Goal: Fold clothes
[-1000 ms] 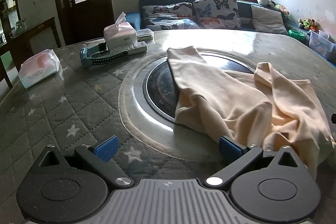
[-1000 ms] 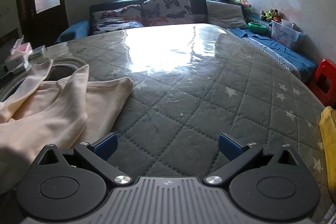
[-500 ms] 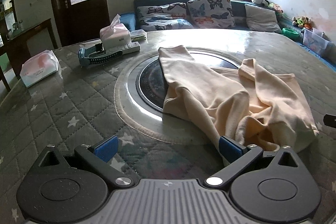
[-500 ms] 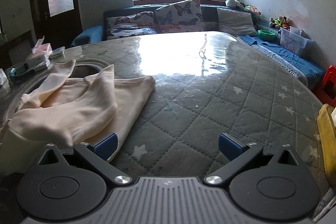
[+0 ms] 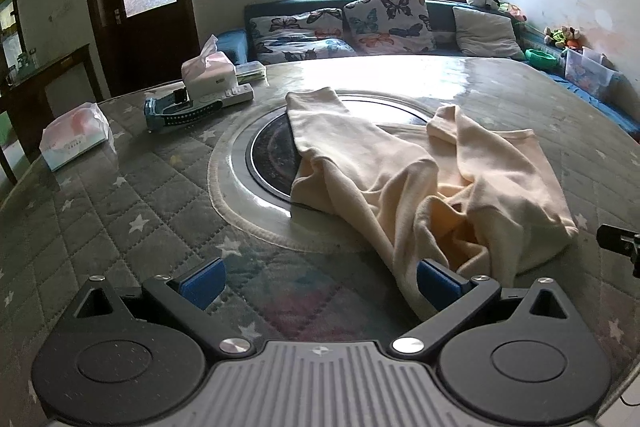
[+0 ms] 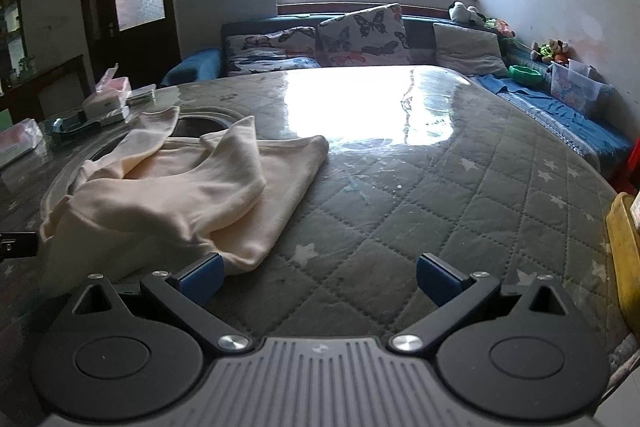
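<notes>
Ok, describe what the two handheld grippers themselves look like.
Both look alike. The left gripper and the right gripper each have a ribbed grey centre plate bearing a small round mark, two black round housings, black angled link arms with silver pivot screws, and blue pads on the fingers. No cable, hand or sleeve shows.

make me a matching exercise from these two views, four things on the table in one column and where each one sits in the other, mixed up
Things:
1. cream garment
2. tissue box
3. soft tissue pack
4. left gripper

Places:
A. near the table's left edge, alone
B. draped partly over the round glass inset, rumpled
C. far left of the table, beside a remote control
D. open at the near edge, its right finger at the garment's hem

Pairs: 1-B, 2-C, 3-A, 4-D
</notes>
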Motion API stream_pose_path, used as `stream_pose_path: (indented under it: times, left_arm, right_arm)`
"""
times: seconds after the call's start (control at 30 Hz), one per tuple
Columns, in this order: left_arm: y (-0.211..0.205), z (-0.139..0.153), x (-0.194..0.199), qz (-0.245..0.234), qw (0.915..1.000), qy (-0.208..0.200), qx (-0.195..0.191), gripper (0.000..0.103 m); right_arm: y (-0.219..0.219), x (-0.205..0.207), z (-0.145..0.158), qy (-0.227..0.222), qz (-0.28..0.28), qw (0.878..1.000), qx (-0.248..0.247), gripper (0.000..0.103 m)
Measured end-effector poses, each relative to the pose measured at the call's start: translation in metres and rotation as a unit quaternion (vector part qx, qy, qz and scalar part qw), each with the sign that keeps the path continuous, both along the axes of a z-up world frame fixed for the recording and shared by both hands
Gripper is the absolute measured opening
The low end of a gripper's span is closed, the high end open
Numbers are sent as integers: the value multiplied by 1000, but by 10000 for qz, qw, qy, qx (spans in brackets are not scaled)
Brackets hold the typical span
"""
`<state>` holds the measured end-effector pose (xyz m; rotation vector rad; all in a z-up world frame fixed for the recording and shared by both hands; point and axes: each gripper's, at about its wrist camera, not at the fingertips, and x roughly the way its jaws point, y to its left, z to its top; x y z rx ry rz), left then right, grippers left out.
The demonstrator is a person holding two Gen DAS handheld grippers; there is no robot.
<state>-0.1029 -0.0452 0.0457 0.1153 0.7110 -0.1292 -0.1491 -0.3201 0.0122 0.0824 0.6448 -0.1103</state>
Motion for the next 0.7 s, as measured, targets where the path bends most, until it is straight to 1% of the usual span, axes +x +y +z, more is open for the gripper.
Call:
stream_pose_path:
  times: [0.27,0.7]
  left_arm:
    - [-9,2,-11,-127,9999,4,59,103]
    - [-17,2,-15,-259,9996,46,107,103]
  right_arm:
    - [10,-12,5,-68,187,9998,-21,103]
    - [23,-16,3,-33,364,9993,-25,103]
